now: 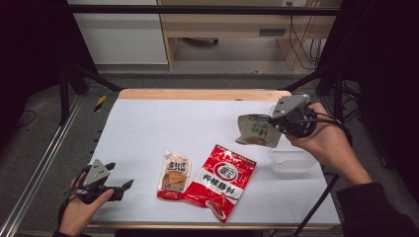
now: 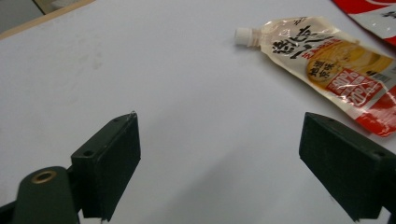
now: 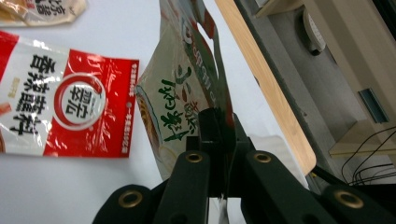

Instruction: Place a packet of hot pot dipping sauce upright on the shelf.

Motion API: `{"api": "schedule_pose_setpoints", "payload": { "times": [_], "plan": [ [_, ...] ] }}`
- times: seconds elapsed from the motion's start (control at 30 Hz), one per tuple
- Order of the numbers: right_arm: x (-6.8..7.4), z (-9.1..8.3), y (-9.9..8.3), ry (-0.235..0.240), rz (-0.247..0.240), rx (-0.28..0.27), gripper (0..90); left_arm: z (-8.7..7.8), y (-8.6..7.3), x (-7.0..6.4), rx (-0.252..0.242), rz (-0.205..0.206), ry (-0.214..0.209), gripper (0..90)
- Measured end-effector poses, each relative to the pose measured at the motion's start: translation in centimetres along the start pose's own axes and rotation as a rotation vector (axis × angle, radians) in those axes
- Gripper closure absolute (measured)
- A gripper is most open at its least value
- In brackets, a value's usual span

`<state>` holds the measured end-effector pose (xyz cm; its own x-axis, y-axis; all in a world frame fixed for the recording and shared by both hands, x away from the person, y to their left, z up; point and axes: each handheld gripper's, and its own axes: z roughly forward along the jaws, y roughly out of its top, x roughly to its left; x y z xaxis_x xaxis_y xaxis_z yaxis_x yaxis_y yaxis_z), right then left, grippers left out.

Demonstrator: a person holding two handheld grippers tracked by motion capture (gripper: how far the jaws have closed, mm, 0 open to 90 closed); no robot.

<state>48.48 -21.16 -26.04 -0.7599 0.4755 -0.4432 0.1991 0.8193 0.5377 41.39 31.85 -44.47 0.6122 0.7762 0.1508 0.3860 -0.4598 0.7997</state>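
So the right gripper (image 1: 274, 120) has its jaws clamped on the edge of a cream-coloured flat foil pouch with green lettering (image 1: 254, 131), and it holds that pouch up off the white tabletop (image 1: 148, 123) at the far right of the table. In the right gripper view the pouch (image 3: 180, 100) hangs out past the closed jaws with its long side running away from the gripper, roughly in line with the jaws rather than across them.

The relation that matters, I think: there's a clear shallow plastic tray (image 1: 293, 160) sitting on the table just on the near side of the held pouch, almost under the right hand (image 1: 328, 143). So the pouch is above and slightly beyond the tray, and my guess is the move is a short pull back toward the person plus a drop. The right side is obviously the nearer one for that.

The left gripper (image 1: 118, 186) rests at the near left corner with its jaws spread wide, nothing between them. Its closest thing is the small beige spouted pouch with a red bottom (image 2: 327, 65), lying flat off to its right, spout pointing away from the person, beside a big red-and-white flat packet (image 1: 221, 180).
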Motion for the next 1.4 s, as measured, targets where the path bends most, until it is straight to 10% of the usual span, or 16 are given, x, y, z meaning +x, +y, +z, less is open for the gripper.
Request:
{"api": "schedule_pose_setpoints", "payload": {
  "times": [0.73,1.4],
  "plan": [
    [-2.3,-3.7,-9.5,-0.028,0.096,0.014,90.0,0.3,-0.4,0.7,0.042,-0.022,0.036,13.0],
    [-2.6,-3.9,-11.3,0.051,0.099,0.005,90.0,0.3,-0.5,0.9,0.049,-0.038,0.033,13.1]
  ]
}}
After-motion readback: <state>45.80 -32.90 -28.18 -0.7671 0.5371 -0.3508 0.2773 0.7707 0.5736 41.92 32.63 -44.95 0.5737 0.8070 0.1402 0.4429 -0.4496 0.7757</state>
